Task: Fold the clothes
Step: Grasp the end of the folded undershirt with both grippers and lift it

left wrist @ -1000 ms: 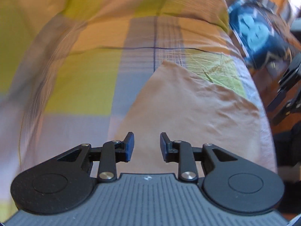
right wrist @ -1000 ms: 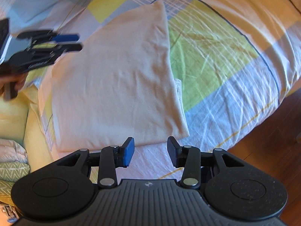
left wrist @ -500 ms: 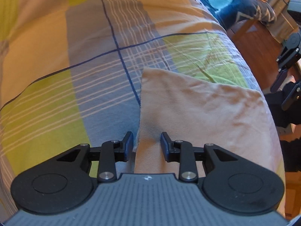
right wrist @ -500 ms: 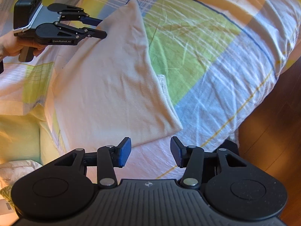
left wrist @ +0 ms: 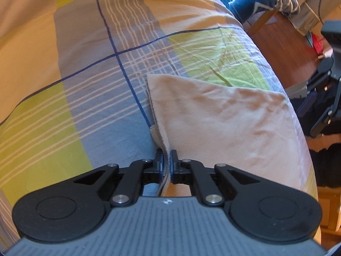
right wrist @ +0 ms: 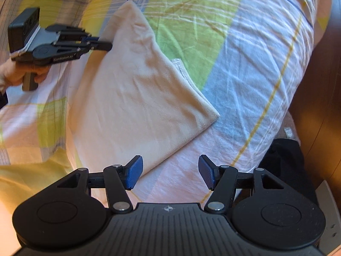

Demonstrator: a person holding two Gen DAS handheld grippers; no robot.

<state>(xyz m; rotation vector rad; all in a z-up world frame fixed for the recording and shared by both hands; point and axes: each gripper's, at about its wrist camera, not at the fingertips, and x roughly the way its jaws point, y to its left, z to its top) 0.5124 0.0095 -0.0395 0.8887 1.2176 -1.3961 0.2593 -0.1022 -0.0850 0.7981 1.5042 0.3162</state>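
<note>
Pinching the cloth (left wrist: 223, 117) edge on the bed (left wrist: 74, 85), my left gripper (left wrist: 166, 166) is clamped tight; my right gripper (right wrist: 169, 173) hangs wide, empty.

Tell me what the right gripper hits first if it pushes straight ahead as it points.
Probably the near edge of the folded cream fleece cloth on the checked bedcover; the open right gripper points there, though depth is unclear.
</note>
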